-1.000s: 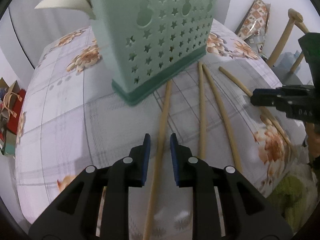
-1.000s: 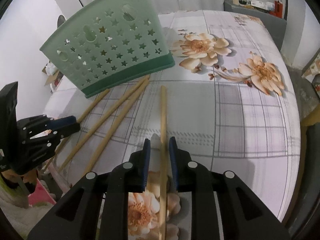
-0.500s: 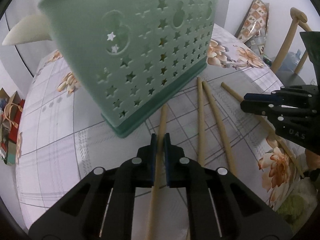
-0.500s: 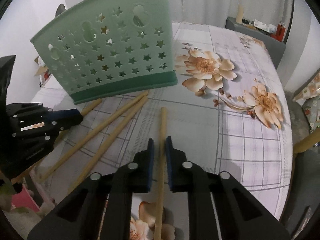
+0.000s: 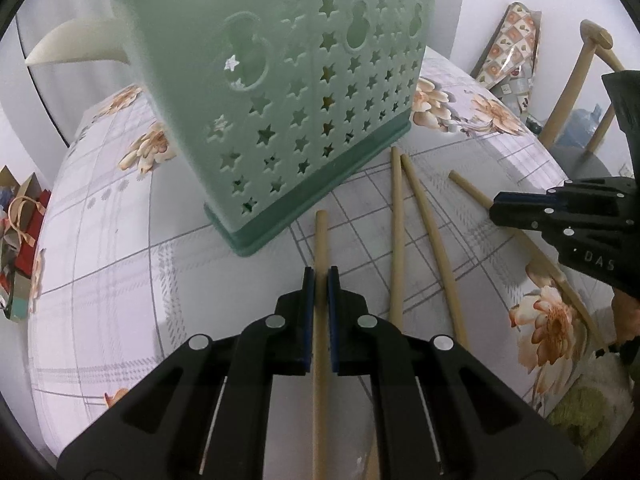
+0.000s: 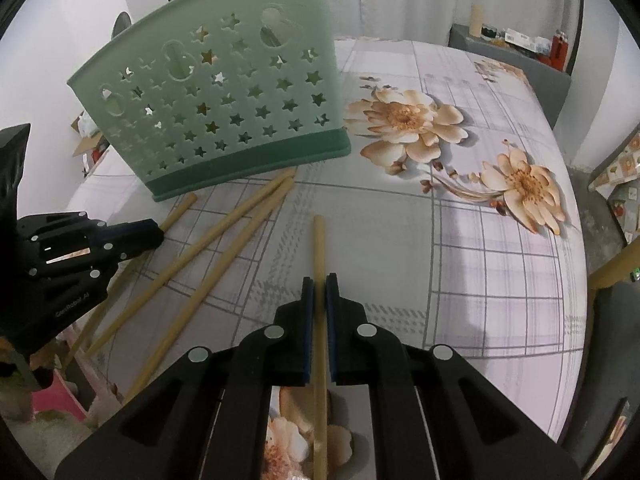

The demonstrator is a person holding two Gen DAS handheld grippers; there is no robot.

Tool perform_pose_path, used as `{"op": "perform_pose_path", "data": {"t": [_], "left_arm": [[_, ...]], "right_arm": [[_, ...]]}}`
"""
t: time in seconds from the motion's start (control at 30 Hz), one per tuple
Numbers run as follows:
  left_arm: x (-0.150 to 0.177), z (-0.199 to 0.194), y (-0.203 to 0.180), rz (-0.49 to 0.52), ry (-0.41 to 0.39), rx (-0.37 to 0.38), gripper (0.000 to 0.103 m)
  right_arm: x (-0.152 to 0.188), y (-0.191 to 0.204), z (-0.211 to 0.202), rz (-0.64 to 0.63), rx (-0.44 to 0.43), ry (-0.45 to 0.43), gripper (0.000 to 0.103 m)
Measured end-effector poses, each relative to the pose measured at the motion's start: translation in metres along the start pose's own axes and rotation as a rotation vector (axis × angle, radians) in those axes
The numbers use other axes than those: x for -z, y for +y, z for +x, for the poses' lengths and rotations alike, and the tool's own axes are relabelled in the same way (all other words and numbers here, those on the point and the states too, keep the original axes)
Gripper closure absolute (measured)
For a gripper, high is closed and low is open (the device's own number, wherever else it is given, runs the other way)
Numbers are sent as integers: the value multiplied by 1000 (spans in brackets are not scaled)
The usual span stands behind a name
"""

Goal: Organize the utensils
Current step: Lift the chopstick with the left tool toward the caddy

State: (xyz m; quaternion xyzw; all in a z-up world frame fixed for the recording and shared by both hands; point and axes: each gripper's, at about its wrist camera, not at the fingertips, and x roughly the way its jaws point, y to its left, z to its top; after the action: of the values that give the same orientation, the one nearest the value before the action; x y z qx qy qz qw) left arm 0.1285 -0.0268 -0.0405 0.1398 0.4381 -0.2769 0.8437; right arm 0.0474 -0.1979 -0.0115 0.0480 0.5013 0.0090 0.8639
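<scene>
A mint-green star-punched utensil holder point(image 5: 288, 112) point(image 6: 224, 112) stands upright on the floral tablecloth. Several bamboo chopsticks lie in front of it. My left gripper point(image 5: 320, 276) is shut on the leftmost chopstick point(image 5: 320, 240), whose tip points at the holder's base. Two loose chopsticks point(image 5: 416, 232) point(image 6: 224, 236) lie side by side between the grippers. My right gripper point(image 6: 319, 284) is shut on the rightmost chopstick point(image 6: 319, 244). Each gripper also shows in the other's view: the right gripper point(image 5: 496, 206) over its chopstick point(image 5: 468, 188), and the left gripper point(image 6: 160, 234) at the left edge.
The table point(image 6: 480, 264) is round, and its edge curves away on the right. A wooden chair point(image 5: 576, 80) stands off the table's edge. A grey shelf with bottles point(image 6: 516, 56) is at the back. Bags point(image 5: 20, 232) sit on the floor.
Both grippers have gone from open around their chopsticks to shut on them. The holder now looms larger and nearer in both views.
</scene>
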Motion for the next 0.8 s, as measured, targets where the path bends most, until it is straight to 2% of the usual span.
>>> {"op": "perform_pose_path", "data": {"t": [0.33, 0.8], "left_arm": [[-1, 1, -3, 5, 6, -23, 98], [-6, 5, -11, 46, 9, -66, 98]], "right_arm": [[-3, -5, 2, 33, -52, 6, 95], [-8, 5, 6, -23, 8, -13, 96]]}}
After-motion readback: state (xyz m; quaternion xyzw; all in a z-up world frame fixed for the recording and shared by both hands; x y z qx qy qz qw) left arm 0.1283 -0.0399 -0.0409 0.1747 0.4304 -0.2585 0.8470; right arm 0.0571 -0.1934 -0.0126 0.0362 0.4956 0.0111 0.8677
